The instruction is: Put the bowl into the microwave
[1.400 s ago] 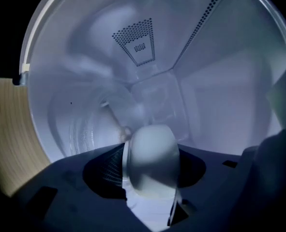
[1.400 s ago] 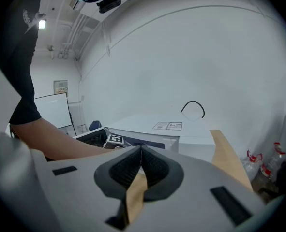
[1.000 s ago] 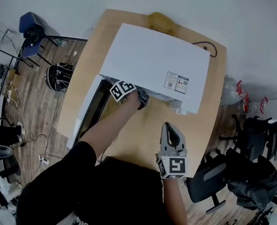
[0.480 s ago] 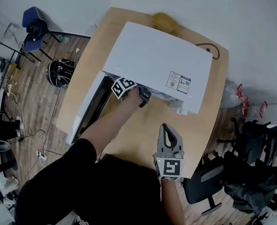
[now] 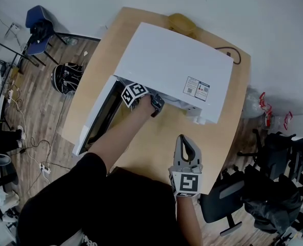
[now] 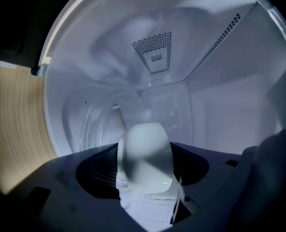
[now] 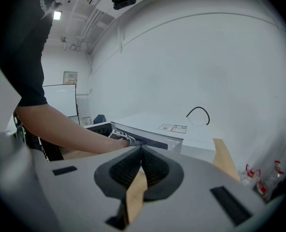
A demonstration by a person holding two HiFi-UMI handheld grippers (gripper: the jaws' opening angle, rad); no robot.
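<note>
Reaching into the open white microwave (image 5: 166, 60) from its 6 o'clock side, the left gripper (image 6: 145, 151) is disappearing under the oven's top edge in the head view, with only its marker cube (image 5: 135, 94) and the person's bare forearm (image 5: 118, 137) showing. Inside the cavity, its jaws are standing spread and have just been opening, and the white bowl (image 6: 145, 166) is sitting between them with its sides lying close to both pads. A glass turntable (image 6: 97, 122) is showing at 10 o'clock of the bowl in the left gripper view, and a patch of vent holes (image 6: 153, 52) is lying at 12 o'clock on an inner wall. The microwave door (image 5: 97, 119) is hanging open at 8 o'clock of the oven, over the edge of the wooden table (image 5: 156, 147). The right gripper (image 5: 185, 141) is hovering over bare wood at 5 o'clock of the microwave, well apart from it, its jaws pressed together with nothing between them. A printed label (image 5: 195, 89) is lying on the oven's top near its 4 o'clock corner, a black cable (image 5: 228, 53) is curling on the table at 2 o'clock, and a yellowish object (image 5: 178, 22) is sitting just behind the oven at 12 o'clock.
</note>
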